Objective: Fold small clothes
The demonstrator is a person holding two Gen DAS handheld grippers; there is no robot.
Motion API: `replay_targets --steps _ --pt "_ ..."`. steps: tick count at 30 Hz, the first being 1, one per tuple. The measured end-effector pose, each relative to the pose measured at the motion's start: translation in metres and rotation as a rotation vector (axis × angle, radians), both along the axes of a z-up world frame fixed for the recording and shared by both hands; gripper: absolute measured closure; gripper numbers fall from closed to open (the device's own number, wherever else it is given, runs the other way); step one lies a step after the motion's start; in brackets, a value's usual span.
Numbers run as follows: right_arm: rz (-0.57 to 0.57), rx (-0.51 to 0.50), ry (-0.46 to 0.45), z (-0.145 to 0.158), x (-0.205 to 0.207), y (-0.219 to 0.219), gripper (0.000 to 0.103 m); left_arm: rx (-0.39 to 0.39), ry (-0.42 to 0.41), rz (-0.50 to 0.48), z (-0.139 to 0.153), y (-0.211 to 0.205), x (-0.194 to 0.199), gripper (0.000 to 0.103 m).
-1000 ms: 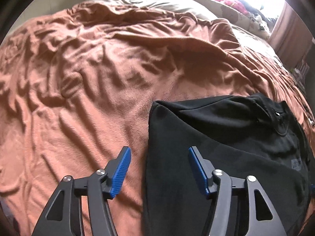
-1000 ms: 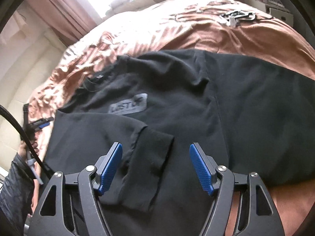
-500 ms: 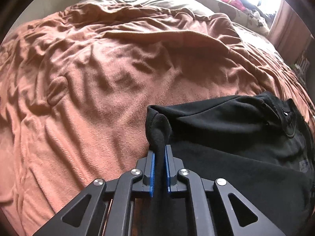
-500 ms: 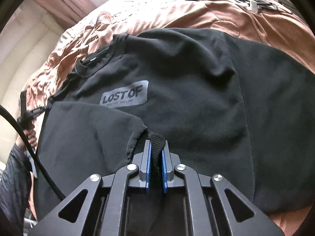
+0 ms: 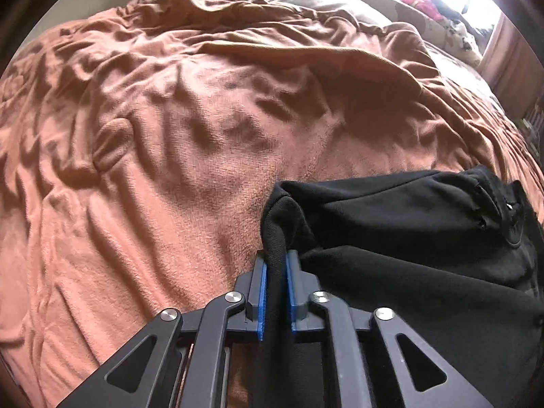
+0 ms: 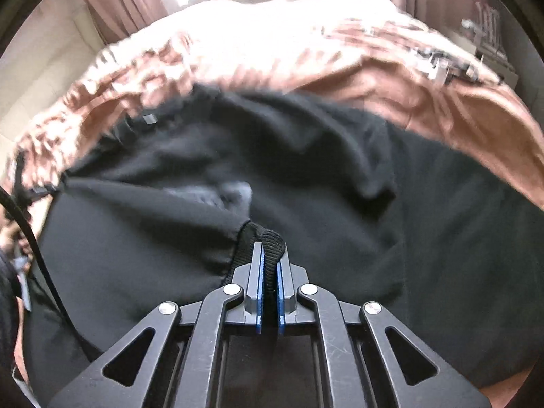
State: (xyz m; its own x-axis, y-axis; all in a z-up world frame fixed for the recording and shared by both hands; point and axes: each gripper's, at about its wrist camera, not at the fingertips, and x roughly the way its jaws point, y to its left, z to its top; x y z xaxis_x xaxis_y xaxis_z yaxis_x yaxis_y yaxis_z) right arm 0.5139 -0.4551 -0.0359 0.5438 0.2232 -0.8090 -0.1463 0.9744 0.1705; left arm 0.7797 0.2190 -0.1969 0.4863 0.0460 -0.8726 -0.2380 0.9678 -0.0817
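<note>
A black sweatshirt [image 5: 408, 238] lies on a brown blanket [image 5: 170, 136]. My left gripper [image 5: 276, 261] is shut on a folded edge of the sweatshirt at its left side, the fabric bunched up between the blue pads. In the right wrist view the sweatshirt [image 6: 306, 170] fills the middle, its grey chest print partly covered by a fold. My right gripper [image 6: 270, 255] is shut on the ribbed sleeve cuff [image 6: 268, 238] and holds it lifted over the body of the sweatshirt.
The wrinkled blanket covers the whole bed [image 6: 459, 102]. Pillows and soft toys [image 5: 425, 3] lie at the far bright end. Curtains [image 6: 119, 10] hang behind. A black cable [image 6: 44, 255] runs down the left edge of the right wrist view.
Both grippers went from open to shut on the sweatshirt a second ago. Since then the right gripper has lifted the cuff and moved over the body; the left has raised its edge slightly.
</note>
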Motion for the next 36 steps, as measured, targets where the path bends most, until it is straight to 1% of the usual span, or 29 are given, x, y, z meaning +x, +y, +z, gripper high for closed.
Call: replay_targets --steps 1,2,3,4,5,6,7,8,9,13,15,18,19,21,22,25,27,29,33,34,36 --pt "-0.009 -0.008 0.023 -0.004 0.003 0.001 0.093 0.000 0.001 0.014 0.002 0.001 -0.002 0.082" --pt "-0.020 -0.003 0.036 -0.007 0.001 -0.001 0.091 0.003 0.008 0.025 0.006 0.002 -0.005 0.075" --pt "-0.014 0.005 0.029 -0.005 -0.002 -0.002 0.085 0.002 0.007 0.021 0.010 0.002 -0.009 0.073" --pt "-0.009 0.007 0.021 -0.003 -0.005 -0.003 0.070 0.002 -0.001 0.014 0.014 0.003 -0.013 0.065" --pt "-0.003 0.010 0.017 0.001 -0.010 -0.005 0.059 0.003 -0.013 0.007 0.020 0.002 -0.017 0.055" --pt "-0.005 0.017 -0.001 0.006 -0.017 -0.008 0.043 0.002 -0.029 0.005 0.028 0.003 -0.024 0.050" --pt "-0.005 0.023 -0.021 0.012 -0.024 -0.010 0.038 -0.001 -0.042 0.009 0.034 0.003 -0.029 0.044" --pt "-0.003 0.027 -0.031 0.017 -0.026 -0.014 0.037 -0.008 -0.054 0.017 0.041 0.004 -0.036 0.040" --pt "-0.002 0.031 -0.035 0.021 -0.030 -0.016 0.035 -0.019 -0.065 0.023 0.048 0.004 -0.043 0.039" --pt "-0.010 0.032 -0.050 0.040 -0.058 -0.026 0.024 -0.067 -0.096 0.012 0.074 -0.003 -0.068 0.028" --pt "-0.016 0.022 -0.047 0.051 -0.074 -0.033 0.020 -0.076 -0.112 0.002 0.087 -0.012 -0.083 0.028" --pt "-0.013 0.019 -0.054 0.067 -0.095 -0.037 0.020 -0.080 -0.149 -0.007 0.109 -0.027 -0.115 0.023" --pt "-0.011 0.007 -0.059 0.074 -0.102 -0.038 0.020 -0.086 -0.158 -0.008 0.114 -0.029 -0.122 0.020" --pt "-0.016 -0.043 -0.073 0.087 -0.116 -0.038 0.020 -0.112 -0.206 -0.021 0.129 -0.037 -0.146 0.017" --pt "-0.029 -0.063 -0.086 0.093 -0.126 -0.039 0.020 -0.111 -0.222 -0.021 0.135 -0.040 -0.156 0.014" --pt "-0.040 -0.057 -0.155 0.113 -0.154 -0.043 0.020 -0.093 -0.256 -0.025 0.152 -0.052 -0.185 0.014" --pt "-0.027 -0.044 -0.191 0.122 -0.173 -0.043 0.020 -0.090 -0.281 -0.032 0.162 -0.058 -0.202 0.013" --pt "-0.008 -0.031 -0.208 0.126 -0.191 -0.043 0.020 -0.090 -0.313 -0.036 0.174 -0.066 -0.223 0.008" --pt "0.024 -0.003 -0.218 0.138 -0.220 -0.044 0.020 -0.103 -0.374 -0.060 0.193 -0.077 -0.258 0.004" --pt "0.031 -0.006 -0.220 0.139 -0.226 -0.045 0.015 -0.104 -0.388 -0.064 0.197 -0.080 -0.265 0.001" --pt "0.043 -0.007 -0.237 0.146 -0.242 -0.045 0.007 -0.106 -0.417 -0.067 0.204 -0.086 -0.279 0.000"
